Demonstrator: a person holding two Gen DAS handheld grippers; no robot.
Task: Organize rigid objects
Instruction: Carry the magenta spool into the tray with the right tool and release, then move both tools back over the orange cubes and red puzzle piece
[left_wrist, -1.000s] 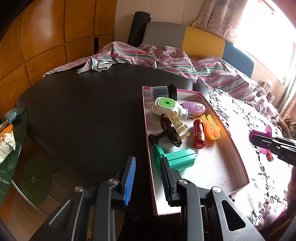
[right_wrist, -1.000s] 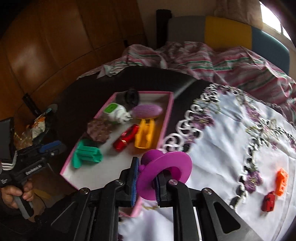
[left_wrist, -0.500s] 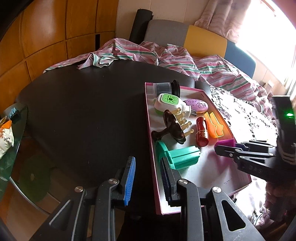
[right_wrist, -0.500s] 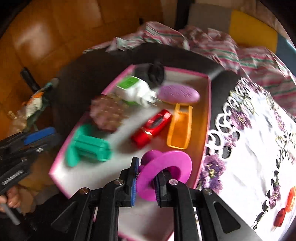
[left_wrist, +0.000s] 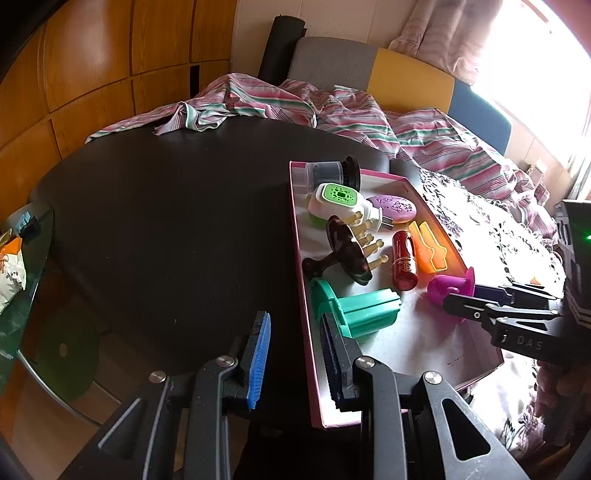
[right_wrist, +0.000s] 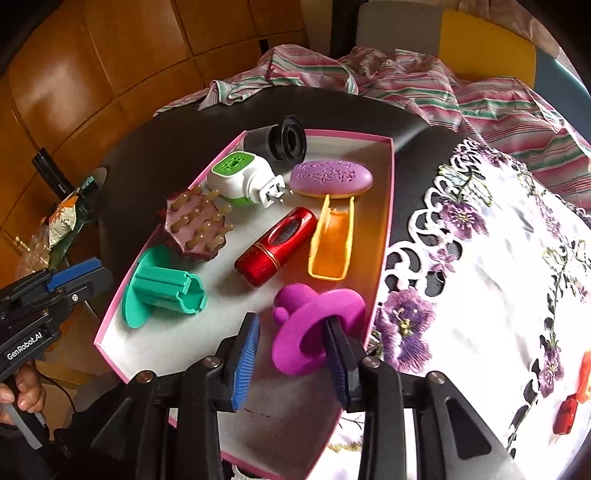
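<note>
The right tongs (right_wrist: 291, 354) stand apart over the pink-rimmed tray (right_wrist: 384, 229); the magenta flanged piece (right_wrist: 314, 332) lies on the tray floor between them, its disc touching the right finger and clear of the left one. Just beyond it lie a red tube (right_wrist: 275, 245) and an orange open case (right_wrist: 330, 243); a green flanged spool (right_wrist: 162, 288) lies to the left. The left tongs (left_wrist: 295, 354) are apart and empty, straddling the tray's near-left rim above the dark surface (left_wrist: 177, 229)

Both wrist views look steeply down, close, on the same pink tray (left_wrist: 301, 280) (right_wrist: 384, 206) from opposite sides.
</note>
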